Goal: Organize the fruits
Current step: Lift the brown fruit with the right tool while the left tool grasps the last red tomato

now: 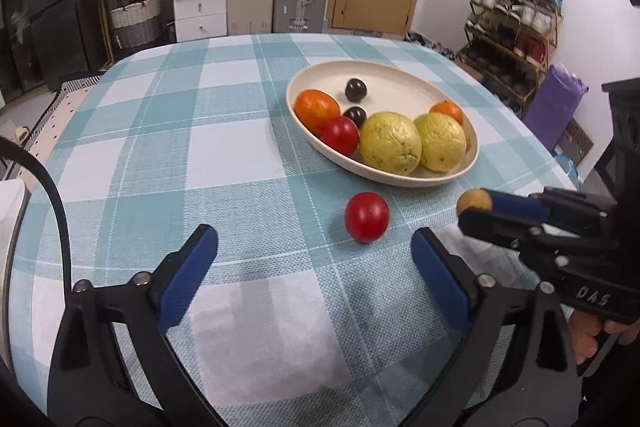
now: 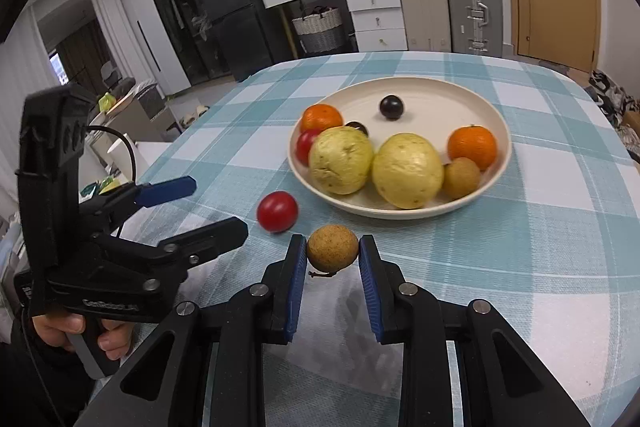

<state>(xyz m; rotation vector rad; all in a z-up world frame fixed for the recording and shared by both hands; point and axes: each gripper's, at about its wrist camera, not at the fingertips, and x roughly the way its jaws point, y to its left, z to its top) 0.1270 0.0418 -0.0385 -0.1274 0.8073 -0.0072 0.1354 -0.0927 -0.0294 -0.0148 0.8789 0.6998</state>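
Beyond both pairs of jaws, a table under a teal-and-white checked woven cloth (image 1: 224, 131) is seen, and it is the largest item present. Ahead of the jaws on that cloth, a shallow cream oval ceramic dish (image 2: 472, 95) is found already loaded: two large yellow-green knobbly round fruits (image 2: 341, 160), two orange citrus fruits (image 2: 472, 147), one red smooth round fruit (image 1: 339, 135), two small dark purple round fruits (image 2: 391, 107) and one small brown rough fruit (image 2: 461, 177) are counted inside it.

Just ahead of the left gripper (image 1: 314, 241), slightly toward its right jaw, a second red smooth round fruit (image 1: 367, 216) is seen resting on the cloth outside the dish. The left jaws stand wide apart, and nothing is gripped or touched by them.

Between the pads of the right gripper (image 2: 332, 250), a small tan speckled round fruit (image 2: 332, 247) is clamped on both sides and carried clear of the cloth, short of the near rim of the dish. The right jaws are drawn in narrow upon it.

Most of the sorting is judged complete. Two items are judged outstanding: the tan fruit is yet to be set in the dish, and the loose red fruit is yet to be collected.
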